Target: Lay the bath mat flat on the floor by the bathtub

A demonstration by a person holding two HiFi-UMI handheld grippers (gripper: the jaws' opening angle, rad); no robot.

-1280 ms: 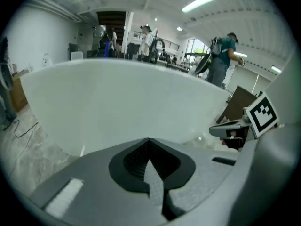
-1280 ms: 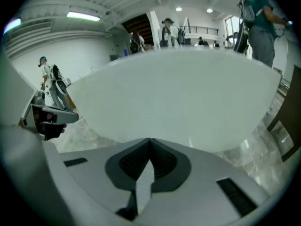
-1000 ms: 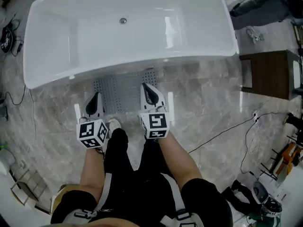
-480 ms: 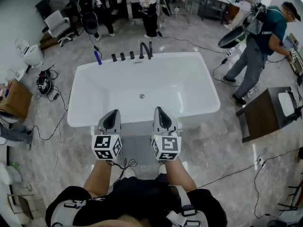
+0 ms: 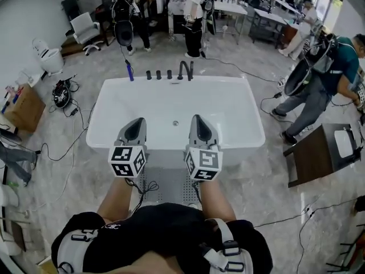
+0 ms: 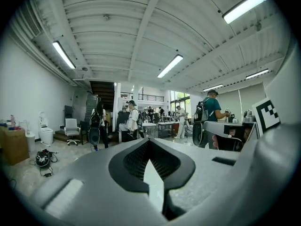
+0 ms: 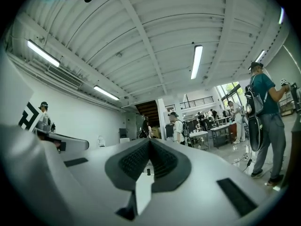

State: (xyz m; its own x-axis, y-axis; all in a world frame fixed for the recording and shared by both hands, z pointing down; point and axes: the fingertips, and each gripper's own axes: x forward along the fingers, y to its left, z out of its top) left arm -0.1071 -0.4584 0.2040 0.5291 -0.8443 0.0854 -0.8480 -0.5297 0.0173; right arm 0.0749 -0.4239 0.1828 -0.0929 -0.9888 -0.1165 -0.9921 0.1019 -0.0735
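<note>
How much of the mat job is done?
Nearly all, it seems. Done: the mat lies flat on the floor against the tub, though the person hides its near edge. In hand: nothing; the left gripper and right gripper are shut and empty, up in the air. Left: nothing I can see.

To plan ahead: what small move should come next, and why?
Probably just lower the left claw and right claw to rest: both are shut and empty, and the bath mat already seems to lie flat beside the bathtub.
</note>
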